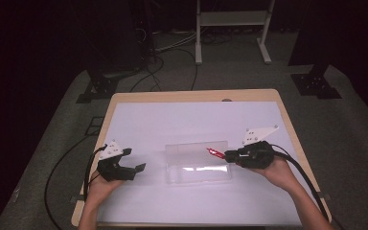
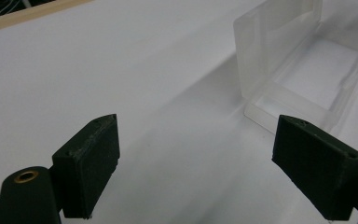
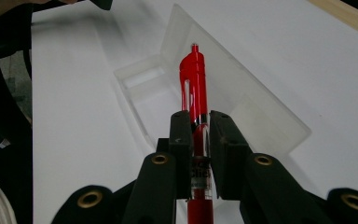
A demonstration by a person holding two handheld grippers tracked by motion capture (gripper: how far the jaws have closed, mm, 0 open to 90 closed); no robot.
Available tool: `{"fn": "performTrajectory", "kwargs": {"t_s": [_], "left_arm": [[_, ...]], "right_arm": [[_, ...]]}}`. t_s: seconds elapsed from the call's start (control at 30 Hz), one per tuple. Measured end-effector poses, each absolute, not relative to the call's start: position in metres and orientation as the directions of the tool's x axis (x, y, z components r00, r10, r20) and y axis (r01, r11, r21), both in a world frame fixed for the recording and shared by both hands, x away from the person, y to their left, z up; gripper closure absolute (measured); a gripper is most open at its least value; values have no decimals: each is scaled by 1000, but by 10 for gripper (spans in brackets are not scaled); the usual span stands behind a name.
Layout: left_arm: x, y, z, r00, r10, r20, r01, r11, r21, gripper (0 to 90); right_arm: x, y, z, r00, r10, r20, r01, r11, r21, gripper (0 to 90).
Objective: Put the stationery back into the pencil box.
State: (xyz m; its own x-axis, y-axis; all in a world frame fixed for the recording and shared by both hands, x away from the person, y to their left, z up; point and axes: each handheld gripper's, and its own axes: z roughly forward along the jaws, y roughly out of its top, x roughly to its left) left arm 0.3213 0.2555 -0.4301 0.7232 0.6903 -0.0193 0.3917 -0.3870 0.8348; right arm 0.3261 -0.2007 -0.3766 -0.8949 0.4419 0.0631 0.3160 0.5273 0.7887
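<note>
One red pen [image 3: 194, 88], one clear plastic case [image 1: 199, 163], two hand-held grippers, left hand-held gripper [image 1: 136, 160], right hand-held gripper [image 1: 226, 155]

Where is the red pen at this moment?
The red pen is clamped in the right gripper, held over the right end of the open clear case.

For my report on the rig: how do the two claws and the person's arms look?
Both claws, left and right, are black, with flat rectangular pads, brass-coloured screw inserts, a pale three-cornered plate on top and a black trailing cable. The forearms show no sleeves.
</note>
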Motion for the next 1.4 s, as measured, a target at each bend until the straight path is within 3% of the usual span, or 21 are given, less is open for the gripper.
{"fn": "performTrajectory", "kwargs": {"t_s": [1.4], "left_arm": [[319,259,-427,725,688,-28,389,-376,841,132]], "right_arm": [[357,-154,-414,-944,316,95,279,613,739,789]]}}
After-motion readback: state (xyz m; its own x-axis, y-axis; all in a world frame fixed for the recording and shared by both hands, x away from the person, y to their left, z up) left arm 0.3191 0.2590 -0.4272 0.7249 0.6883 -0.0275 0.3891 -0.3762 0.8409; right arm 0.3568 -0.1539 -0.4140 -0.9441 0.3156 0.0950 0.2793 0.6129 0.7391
